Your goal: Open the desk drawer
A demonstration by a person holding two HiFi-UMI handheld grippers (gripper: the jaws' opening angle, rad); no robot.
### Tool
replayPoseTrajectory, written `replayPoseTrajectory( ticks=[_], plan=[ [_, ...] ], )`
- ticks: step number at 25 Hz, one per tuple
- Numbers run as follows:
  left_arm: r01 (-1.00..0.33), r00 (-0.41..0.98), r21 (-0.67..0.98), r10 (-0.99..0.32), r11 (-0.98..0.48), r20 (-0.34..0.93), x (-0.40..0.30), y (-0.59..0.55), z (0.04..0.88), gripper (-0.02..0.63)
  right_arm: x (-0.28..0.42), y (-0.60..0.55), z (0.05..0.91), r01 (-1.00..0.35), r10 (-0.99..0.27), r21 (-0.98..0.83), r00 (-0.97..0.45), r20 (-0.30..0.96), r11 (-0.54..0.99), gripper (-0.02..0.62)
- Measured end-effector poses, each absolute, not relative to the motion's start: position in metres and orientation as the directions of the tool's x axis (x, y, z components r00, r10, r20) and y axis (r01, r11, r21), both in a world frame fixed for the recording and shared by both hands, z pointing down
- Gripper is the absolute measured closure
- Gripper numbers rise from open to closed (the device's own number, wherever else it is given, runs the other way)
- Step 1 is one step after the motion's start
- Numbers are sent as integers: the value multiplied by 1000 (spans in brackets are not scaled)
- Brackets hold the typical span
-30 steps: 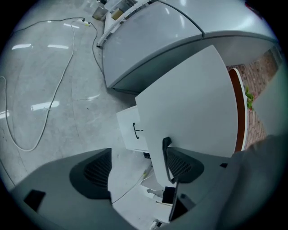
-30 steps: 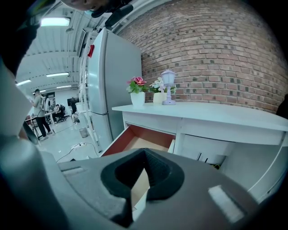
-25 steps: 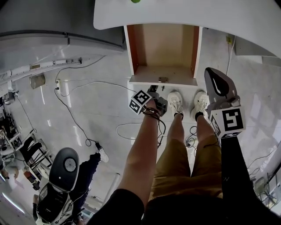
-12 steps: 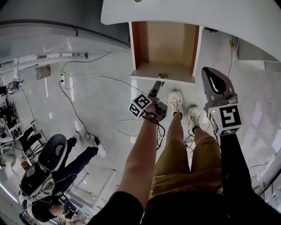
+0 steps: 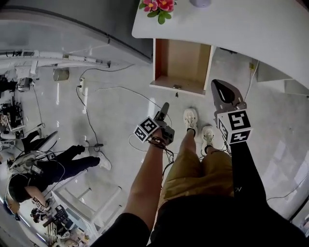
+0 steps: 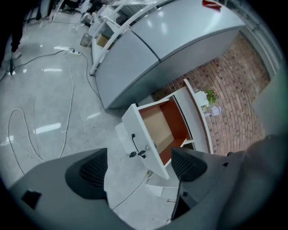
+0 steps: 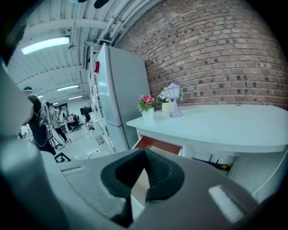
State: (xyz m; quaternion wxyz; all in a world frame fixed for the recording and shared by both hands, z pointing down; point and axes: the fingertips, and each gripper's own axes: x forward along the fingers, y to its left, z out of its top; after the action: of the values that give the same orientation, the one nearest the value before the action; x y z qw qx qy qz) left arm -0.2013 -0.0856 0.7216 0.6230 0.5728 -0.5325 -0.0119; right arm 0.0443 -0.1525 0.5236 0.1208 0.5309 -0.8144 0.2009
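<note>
The desk drawer (image 5: 181, 60) stands pulled out from under the white desk top (image 5: 251, 29), its wood-coloured inside bare. In the left gripper view the drawer (image 6: 164, 123) shows its white front, a black handle (image 6: 133, 140) and keys (image 6: 137, 154) hanging from the lock. My left gripper (image 5: 165, 106) is open and apart from the drawer front, holding nothing; its own view shows the left gripper (image 6: 137, 168) with a wide gap. My right gripper (image 5: 219, 88) hangs to the right of the drawer, shut and holding nothing. In its own view the right gripper (image 7: 141, 177) faces the desk (image 7: 225, 126).
Pink flowers (image 5: 158, 6) and a small lamp (image 7: 173, 99) stand on the desk. A grey cabinet (image 6: 148, 49) stands left of the desk. Cables (image 5: 111, 91) trail over the floor. The person's shoes (image 5: 190, 118) are just short of the drawer. Another person (image 5: 48, 169) sits far left.
The person has stepped back from the desk, so the open drawer lies farther off. My left gripper has come away from the drawer front. The flowers have come into view.
</note>
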Motion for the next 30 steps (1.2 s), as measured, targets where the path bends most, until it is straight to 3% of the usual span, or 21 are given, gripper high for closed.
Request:
replayPoseTrajectory(
  ticks=[4, 9, 19, 30],
  plan=[
    [-722, 435, 663, -615, 197, 657, -208, -82, 658, 183, 48, -142, 487, -911, -822, -204, -411, 393, 358, 595],
    [-789, 455, 615, -654, 19, 604, -192, -88, 571, 183, 54, -136, 437, -906, -828, -173, -423, 368, 386, 595],
    [-835, 491, 477, -765, -275, 417, -147, -104, 423, 184, 71, -133, 344, -910, -866, -107, -413, 283, 399, 595],
    [-844, 537, 209, -770, -495, 346, -101, -95, 325, 184, 96, -115, 273, -921, -903, -6, -382, 198, 389, 595]
  ],
)
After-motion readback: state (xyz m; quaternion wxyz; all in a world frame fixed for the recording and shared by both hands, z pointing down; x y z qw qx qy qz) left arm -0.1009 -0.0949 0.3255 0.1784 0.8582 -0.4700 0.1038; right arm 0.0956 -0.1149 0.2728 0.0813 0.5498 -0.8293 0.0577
